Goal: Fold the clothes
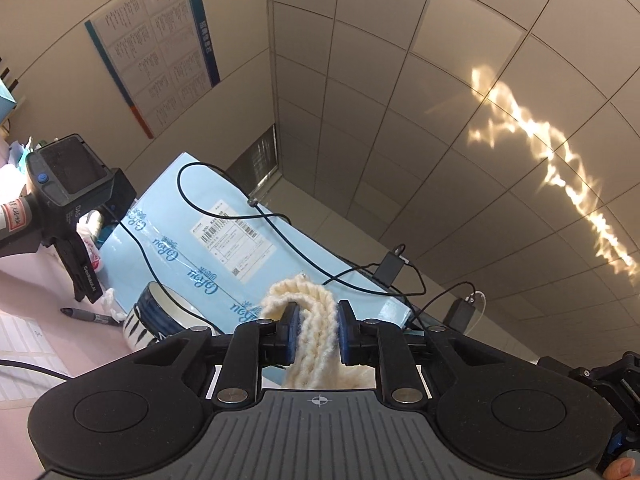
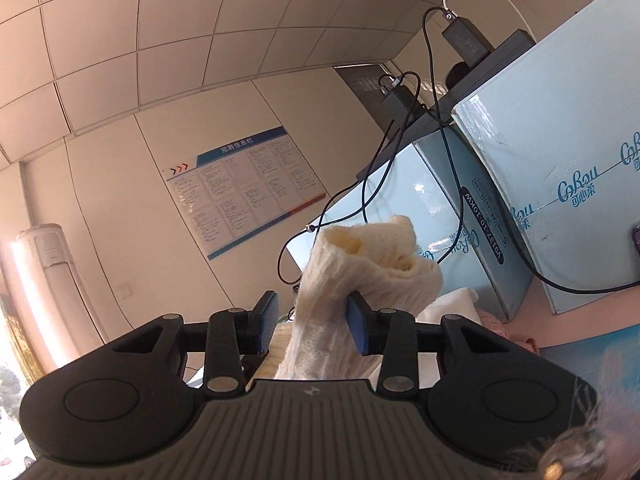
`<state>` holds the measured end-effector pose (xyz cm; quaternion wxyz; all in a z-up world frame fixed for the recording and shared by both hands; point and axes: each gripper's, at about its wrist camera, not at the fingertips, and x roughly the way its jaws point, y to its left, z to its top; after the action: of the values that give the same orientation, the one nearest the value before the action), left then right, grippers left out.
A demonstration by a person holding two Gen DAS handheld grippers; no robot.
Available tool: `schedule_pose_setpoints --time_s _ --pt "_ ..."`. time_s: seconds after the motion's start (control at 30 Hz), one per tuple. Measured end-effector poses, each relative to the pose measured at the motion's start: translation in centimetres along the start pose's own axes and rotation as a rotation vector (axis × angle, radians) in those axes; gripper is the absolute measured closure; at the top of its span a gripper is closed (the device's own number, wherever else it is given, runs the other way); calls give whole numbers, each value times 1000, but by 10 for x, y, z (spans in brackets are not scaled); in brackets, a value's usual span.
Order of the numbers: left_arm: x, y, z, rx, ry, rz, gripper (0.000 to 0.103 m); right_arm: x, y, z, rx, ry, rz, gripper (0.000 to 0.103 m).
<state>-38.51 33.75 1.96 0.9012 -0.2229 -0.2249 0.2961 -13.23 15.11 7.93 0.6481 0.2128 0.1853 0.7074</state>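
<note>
Right up against both lenses we've got cream knit bunched between blue pads, so that's our starting point. Our left gripper has its jaws pinched on a thick twisted wad of the cream knit garment, held up in front of the light blue carton. Our right gripper is a bit murkier: the right pad presses into another rolled-up bit of the knit, but there's a visible gap on the left pad's side, so we can't tell for sure if it's properly clamped or just half open around the cloth.

Progress-wise, we'd say we're barely into it. Both cameras tilt up at the ceiling, the garment is lifted off the surface and hangs below the carton's top edge, and nothing we can see looks like a flat fold yet. Spreading it out and all the actual folding seem left to do. Near the carton's left end sit a striped bowl and a marker.
</note>
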Motion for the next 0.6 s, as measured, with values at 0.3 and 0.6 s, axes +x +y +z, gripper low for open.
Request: schedule_pose_setpoints --time_s 0.3,0.6 --pt "-21 -102 -45 132 224 -90 85 -112 -39 14 69 -22 -147 73" --pt "-54 -182 -110 159 556 -335 93 -225 -82 6 139 -60 -362 77"
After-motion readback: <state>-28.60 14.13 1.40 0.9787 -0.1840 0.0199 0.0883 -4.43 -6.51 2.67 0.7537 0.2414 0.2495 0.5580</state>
